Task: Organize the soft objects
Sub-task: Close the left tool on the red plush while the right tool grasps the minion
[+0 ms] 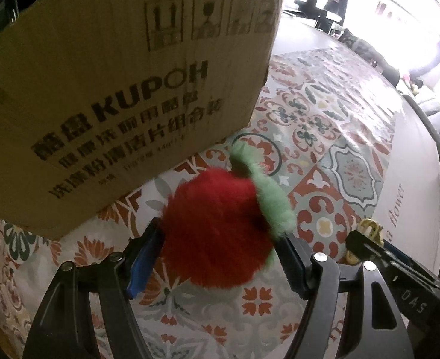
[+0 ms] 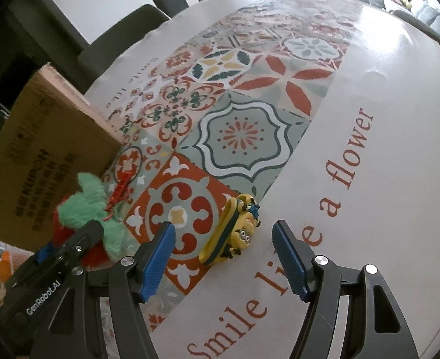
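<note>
The left gripper (image 1: pixel 220 257) has its blue-padded fingers (image 1: pixel 143 264) set on either side of a red plush toy (image 1: pixel 217 230), a fluffy round ball with a pale green furry leaf (image 1: pixel 272 202) curling over its far side. The pads sit right at the fur on both sides, so the fingers look closed on it, the ball filling the gap between them. The toy is just in front of a brown cardboard box (image 1: pixel 106 95) printed with "KUPOH" and dark lettering, which stands on the desk (image 1: pixel 411 185) and fills the upper left of this view.

The right gripper (image 2: pixel 224 257) has its fingers (image 2: pixel 157 261) standing wide with nothing pressed between them. Just beyond their tips, a small yellow cartoon figure (image 2: pixel 235 233) with blue trim lies tilted on the desk, apart from both pads. To its left the red and green plush shows again, with the left gripper's black body at it and a thin red cord on the cloth beside it.

The desk is covered by a cloth with red, green and cream tile patterns (image 2: pixel 241 137) and the words "Smile" and "a flower" in red along its plain white margin. Dark chairs (image 2: pixel 124 36) stand at the far edge.
</note>
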The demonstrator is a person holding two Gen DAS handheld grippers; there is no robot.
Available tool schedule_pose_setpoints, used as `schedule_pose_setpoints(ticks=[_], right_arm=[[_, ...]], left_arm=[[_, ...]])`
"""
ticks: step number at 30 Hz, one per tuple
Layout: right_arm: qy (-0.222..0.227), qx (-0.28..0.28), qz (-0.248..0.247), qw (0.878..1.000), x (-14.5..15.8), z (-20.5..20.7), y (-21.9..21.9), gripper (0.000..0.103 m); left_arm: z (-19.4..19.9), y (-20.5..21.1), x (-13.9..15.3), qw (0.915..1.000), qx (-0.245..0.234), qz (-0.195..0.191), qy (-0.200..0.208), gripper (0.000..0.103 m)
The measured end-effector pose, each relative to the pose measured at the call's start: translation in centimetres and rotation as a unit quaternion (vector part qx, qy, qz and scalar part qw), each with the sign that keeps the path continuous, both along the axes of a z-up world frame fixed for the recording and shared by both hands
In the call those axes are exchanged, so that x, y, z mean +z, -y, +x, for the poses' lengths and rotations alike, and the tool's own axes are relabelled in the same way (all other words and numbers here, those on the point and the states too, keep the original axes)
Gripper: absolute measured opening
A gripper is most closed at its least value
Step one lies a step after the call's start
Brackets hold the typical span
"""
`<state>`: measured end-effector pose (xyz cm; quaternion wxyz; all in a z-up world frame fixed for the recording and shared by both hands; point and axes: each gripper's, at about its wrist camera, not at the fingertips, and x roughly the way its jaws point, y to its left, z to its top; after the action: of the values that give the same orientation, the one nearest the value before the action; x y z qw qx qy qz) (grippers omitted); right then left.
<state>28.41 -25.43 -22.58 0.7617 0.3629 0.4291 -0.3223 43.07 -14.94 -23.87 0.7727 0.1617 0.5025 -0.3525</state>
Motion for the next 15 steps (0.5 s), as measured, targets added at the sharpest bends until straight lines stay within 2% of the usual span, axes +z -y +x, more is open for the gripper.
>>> schedule_pose_setpoints(ticks=[6, 10, 11, 12, 15], right_arm=[[-0.019, 0.007, -0.013, 1.000, -0.3, 0.7, 0.1, 0.062], [-0.048, 0.033, -0.042, 0.997, -0.2, 1.3, -0.5, 0.046], [-0.053, 0.039, -0.048, 0.997, -0.3, 1.4, -0.6, 0.045], [-0.057, 0.046, -0.054, 0.996, -0.2, 1.4, -0.8, 0.041], [-0.049, 0.062, -0.058, 0.995, -0.2, 1.2, -0.8, 0.036]], left_arm=[[0.7, 0.3, -1.1, 0.9997, 0.015, -0.005, -0.019, 0.070], [0.4, 0.4, -1.6, 0.9997, 0.019, -0.003, -0.017, 0.055], [0.3, 0.4, -1.6, 0.9997, 0.018, -0.002, -0.015, 0.054], [0.1, 0.5, -1.6, 0.9998, 0.017, 0.002, -0.008, 0.046], [-0.5, 0.8, -1.4, 0.9999, 0.011, 0.009, 0.001, 0.039]])
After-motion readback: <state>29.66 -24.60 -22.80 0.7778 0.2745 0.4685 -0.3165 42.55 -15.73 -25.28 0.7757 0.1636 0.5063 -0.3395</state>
